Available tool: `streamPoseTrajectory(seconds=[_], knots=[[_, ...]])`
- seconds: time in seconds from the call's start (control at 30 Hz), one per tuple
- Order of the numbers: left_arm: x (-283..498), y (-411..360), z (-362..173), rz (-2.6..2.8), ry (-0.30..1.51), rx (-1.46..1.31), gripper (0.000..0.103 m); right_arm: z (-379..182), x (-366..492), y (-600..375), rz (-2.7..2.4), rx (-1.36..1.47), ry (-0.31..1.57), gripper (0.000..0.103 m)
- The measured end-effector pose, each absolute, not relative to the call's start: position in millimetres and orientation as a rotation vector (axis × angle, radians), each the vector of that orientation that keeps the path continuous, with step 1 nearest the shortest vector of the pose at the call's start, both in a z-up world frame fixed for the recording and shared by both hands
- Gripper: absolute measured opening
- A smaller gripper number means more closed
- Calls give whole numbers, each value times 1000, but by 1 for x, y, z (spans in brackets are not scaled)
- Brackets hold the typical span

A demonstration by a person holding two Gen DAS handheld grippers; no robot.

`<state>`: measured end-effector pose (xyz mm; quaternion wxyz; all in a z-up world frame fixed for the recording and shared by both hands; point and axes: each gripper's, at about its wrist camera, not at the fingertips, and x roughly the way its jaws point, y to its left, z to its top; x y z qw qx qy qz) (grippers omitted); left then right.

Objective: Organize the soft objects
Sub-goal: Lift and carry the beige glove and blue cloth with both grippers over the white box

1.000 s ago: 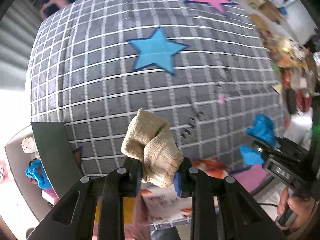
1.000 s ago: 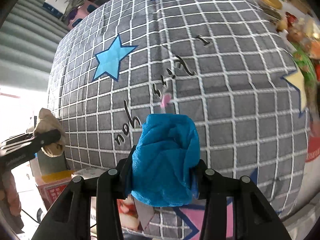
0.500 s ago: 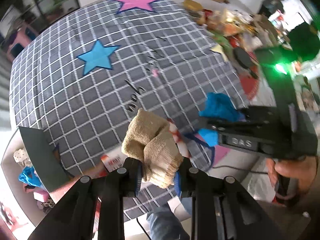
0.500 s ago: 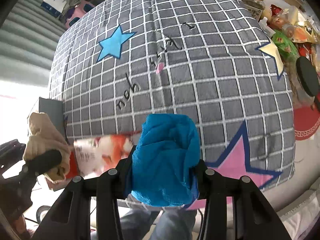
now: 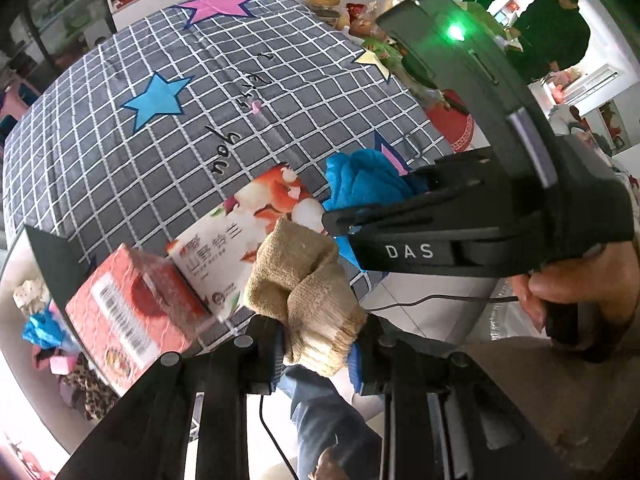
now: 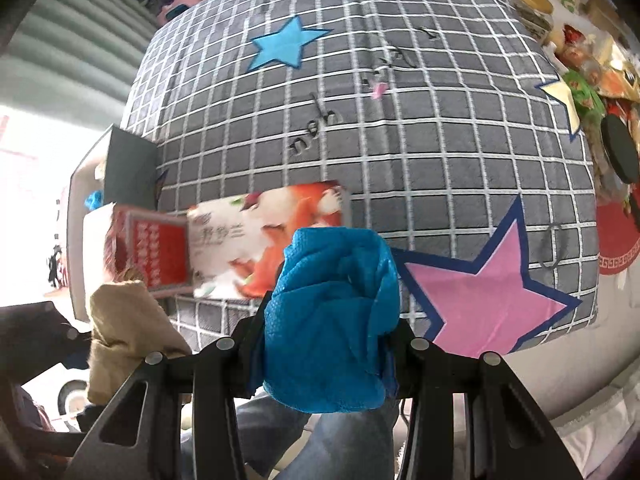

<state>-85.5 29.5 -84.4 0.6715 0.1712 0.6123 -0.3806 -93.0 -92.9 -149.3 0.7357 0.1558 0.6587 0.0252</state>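
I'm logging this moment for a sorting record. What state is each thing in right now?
left gripper: shut on the beige knit cloth.
beige knit cloth: bunched up, held off the bed.
right gripper: shut on the blue cloth.
blue cloth: crumpled, held in the air.
red box: closed, at the bed's near edge.
white fruit-print box: lying flat on the checked bedspread.

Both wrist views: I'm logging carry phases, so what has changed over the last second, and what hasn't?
Both grippers pulled back from the checked bedspread towards its near edge, so the cartons there came into view. The right gripper swung in close beside the left gripper. Nothing was released: the left stays shut on the beige knit bundle, the right on the blue cloth.
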Motion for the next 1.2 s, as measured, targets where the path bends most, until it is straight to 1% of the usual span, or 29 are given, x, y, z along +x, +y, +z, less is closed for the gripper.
streamPoseTrajectory(seconds=[0.43,0.87,1.2], knots=[[-102,92,-63,-769,1324,303,28,-118,-89,-31,156,232,1400,45],[-94,168,-43,-596,1273,130,28,-79,-70,26,277,146,1324,45],[-85,220,-42,-447,1246,-7,28,-69,-56,73,359,43,1324,45]])
